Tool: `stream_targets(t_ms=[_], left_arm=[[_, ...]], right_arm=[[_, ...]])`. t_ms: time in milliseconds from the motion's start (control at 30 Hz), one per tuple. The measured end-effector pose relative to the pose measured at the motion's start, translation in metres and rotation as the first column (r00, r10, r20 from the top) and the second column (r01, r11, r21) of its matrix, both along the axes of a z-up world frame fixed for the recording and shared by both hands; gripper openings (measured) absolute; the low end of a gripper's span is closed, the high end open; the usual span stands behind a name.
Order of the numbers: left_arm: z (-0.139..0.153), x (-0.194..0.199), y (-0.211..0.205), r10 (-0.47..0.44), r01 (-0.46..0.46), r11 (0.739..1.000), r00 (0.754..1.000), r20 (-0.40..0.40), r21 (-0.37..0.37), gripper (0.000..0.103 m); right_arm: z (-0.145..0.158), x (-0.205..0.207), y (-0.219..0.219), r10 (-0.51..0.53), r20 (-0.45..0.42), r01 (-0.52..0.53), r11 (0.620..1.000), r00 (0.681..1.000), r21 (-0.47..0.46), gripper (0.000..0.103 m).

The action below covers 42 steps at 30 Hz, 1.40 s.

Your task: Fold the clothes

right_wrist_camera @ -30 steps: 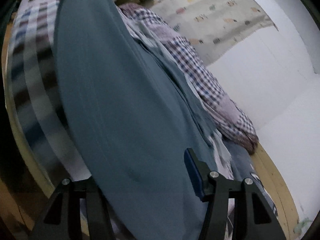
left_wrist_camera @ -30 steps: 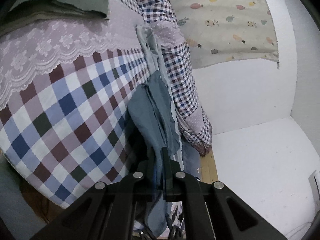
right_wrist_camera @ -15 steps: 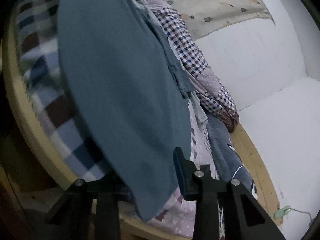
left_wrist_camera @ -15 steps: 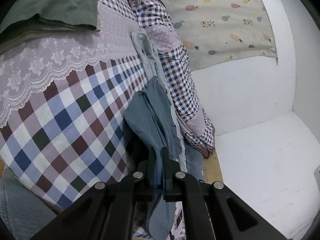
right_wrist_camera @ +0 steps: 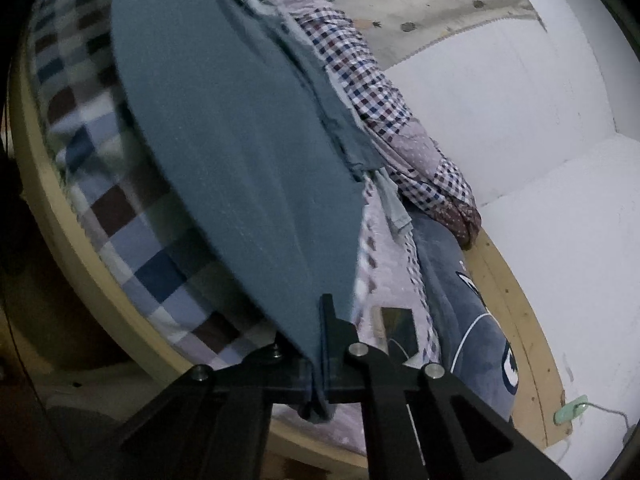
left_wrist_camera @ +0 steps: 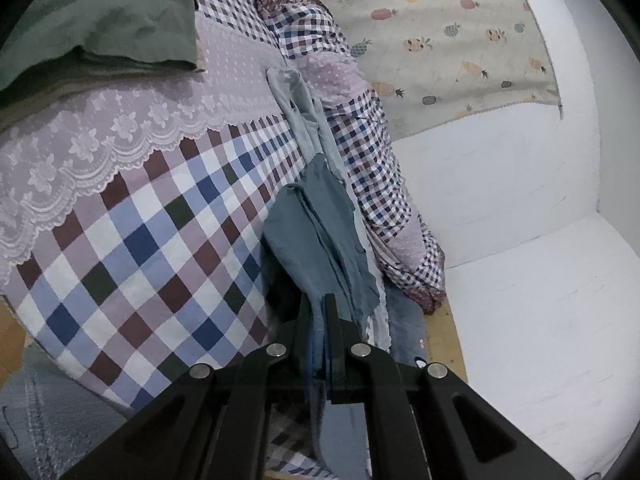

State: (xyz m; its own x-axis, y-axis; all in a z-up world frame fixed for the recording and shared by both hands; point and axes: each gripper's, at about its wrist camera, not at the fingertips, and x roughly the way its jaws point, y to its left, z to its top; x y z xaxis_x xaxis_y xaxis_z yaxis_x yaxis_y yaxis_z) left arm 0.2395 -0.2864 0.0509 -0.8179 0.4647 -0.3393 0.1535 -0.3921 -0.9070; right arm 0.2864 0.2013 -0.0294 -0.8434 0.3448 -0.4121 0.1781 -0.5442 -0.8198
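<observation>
Both claws, left claw and right claw, are clenched on the blue-grey garment, stretched over the checked bed; judging by this, folding has barely begun.

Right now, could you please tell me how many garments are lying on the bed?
2 at least: a folded green garment at the far end, and a blue-grey garment near the rolled quilt, pinched by both grippers. Others may be hidden.

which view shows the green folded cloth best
The left wrist view. There the green folded cloth lies in full sight at the upper left, on the lace-edged bedspread, with its stacked layers visible. The right wrist view shows none of it: the teal garment fills that side of the frame.
</observation>
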Motion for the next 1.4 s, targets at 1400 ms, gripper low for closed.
stream_targets(t_ms=[1400], left_arm=[[0.215, 0.185, -0.022, -0.177, 0.132, 0.975, 0.947, -0.267, -0.177, 0.002]], right_arm=[[0.308, 0.170, -0.008, -0.098, -0.362, 0.032, 0.983, 0.927, -0.182, 0.000]])
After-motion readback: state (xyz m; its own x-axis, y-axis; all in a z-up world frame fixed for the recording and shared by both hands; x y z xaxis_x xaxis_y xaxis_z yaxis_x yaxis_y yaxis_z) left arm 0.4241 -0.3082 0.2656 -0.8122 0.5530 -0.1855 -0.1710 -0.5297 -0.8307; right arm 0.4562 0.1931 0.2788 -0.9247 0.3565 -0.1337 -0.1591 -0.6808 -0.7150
